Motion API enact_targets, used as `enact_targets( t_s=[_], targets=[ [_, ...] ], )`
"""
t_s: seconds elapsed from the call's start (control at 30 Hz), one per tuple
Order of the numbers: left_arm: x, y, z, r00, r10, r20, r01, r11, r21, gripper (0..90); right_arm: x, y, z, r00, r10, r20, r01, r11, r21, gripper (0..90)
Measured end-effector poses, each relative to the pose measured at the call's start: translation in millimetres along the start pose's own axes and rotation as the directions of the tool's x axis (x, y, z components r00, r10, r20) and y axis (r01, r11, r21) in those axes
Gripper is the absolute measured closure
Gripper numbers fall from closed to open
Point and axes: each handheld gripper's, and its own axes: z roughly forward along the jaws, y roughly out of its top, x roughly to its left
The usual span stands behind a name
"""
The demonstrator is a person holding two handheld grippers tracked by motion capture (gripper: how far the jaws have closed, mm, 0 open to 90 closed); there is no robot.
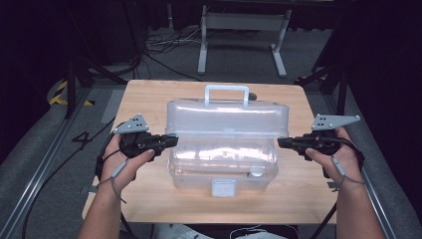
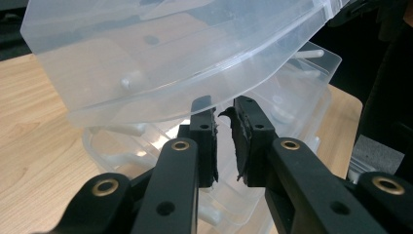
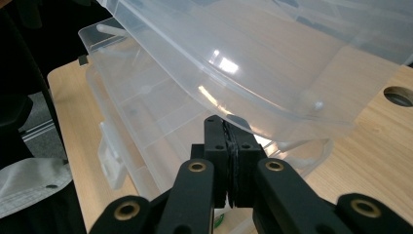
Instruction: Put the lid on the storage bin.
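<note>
Standing in the middle of the light wooden table, a clear plastic box has its lid swung up and tilted back, the white carrying handle on top of the lid pointing toward the far edge; a white latch hangs at the centre of the box's near wall; the left gripper, held level in the person's left hand, comes at the box from its left end, its tips at the lower edge of the raised lid; in the left gripper view the two black jaws stand a little apart with a narrow gap between the pads, and their tips sit just under the curved rim of the lid, with nothing pinched between them that I can make out; the right gripper, level in the right hand, meets the box from its right end at the same height; in the right gripper view its jaws are pressed together, pad against pad, their tips right at the lid's edge, and whether the thin rim is caught between them cannot be told; the open base shows shallow moulded compartments and pegs through the clear plastic; a round hole in the tabletop lies beyond the box in the right gripper view; grey carpet and a white metal frame lie past the table.
</note>
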Motion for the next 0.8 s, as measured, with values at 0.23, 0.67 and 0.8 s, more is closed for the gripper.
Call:
enact_targets(
  t_s=[0.23, 0.67, 0.8],
  targets=[
    [-1.4, -1.1, -1.6, 0.9996, -0.026, 0.009, 0.026, 0.9988, 0.042, 82.3, 0.9, -1.5, -0.7, 0.9996, 0.019, -0.02, -0.018, 0.999, 0.034, 89.1],
    [-7.1, -1.7, -2.4, 0.999, -0.042, 0.013, 0.04, 0.9901, 0.135, 85.3, 4.0, -3.6, 1.1, 0.9984, 0.03, -0.048, -0.024, 0.992, 0.126, 88.9],
    [-8.6, -2.2, -2.6, 0.9993, -0.037, 0.008, 0.035, 0.9869, 0.157, 85.4, 5.7, -3.8, 1.9, 0.9985, 0.023, -0.049, -0.015, 0.988, 0.151, 88.7]
  ],
)
